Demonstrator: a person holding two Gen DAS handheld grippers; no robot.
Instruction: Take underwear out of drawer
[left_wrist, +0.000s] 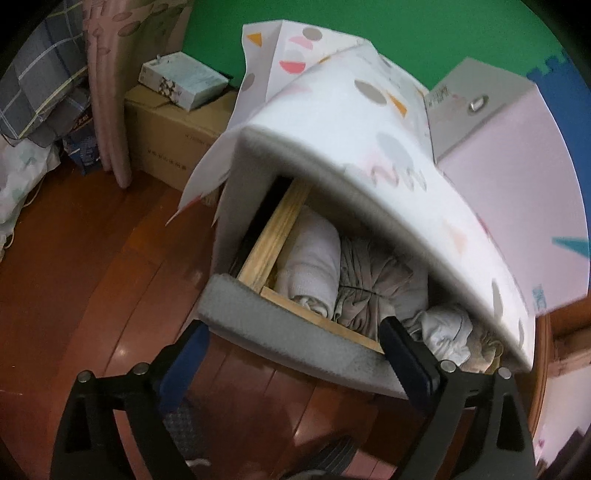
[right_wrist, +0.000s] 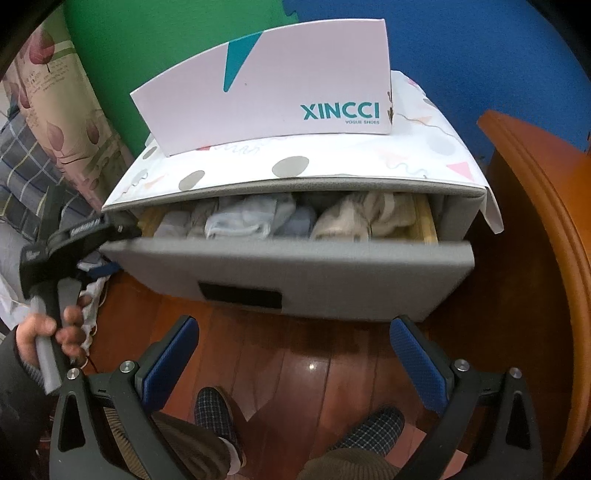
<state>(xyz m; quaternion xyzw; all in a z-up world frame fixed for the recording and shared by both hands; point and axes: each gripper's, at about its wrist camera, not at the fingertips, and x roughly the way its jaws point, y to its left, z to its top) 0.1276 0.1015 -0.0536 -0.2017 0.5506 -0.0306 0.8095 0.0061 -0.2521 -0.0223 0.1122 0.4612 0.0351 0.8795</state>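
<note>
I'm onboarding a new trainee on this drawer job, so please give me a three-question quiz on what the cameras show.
1. True or false: the drawer is pulled open.
2. What brand is printed on the box atop the cabinet?
3. The right claw is: A) shut on cloth, B) open and holding nothing, C) inside the drawer.

Key: 1 true; 2 XINCCI; 3 B. The left claw straddles the drawer front near the rolled clothes.

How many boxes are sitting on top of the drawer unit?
1: a pale pink shoe box marked XINCCI, lying across the back of the patterned top. Others could be hidden behind it.
</note>
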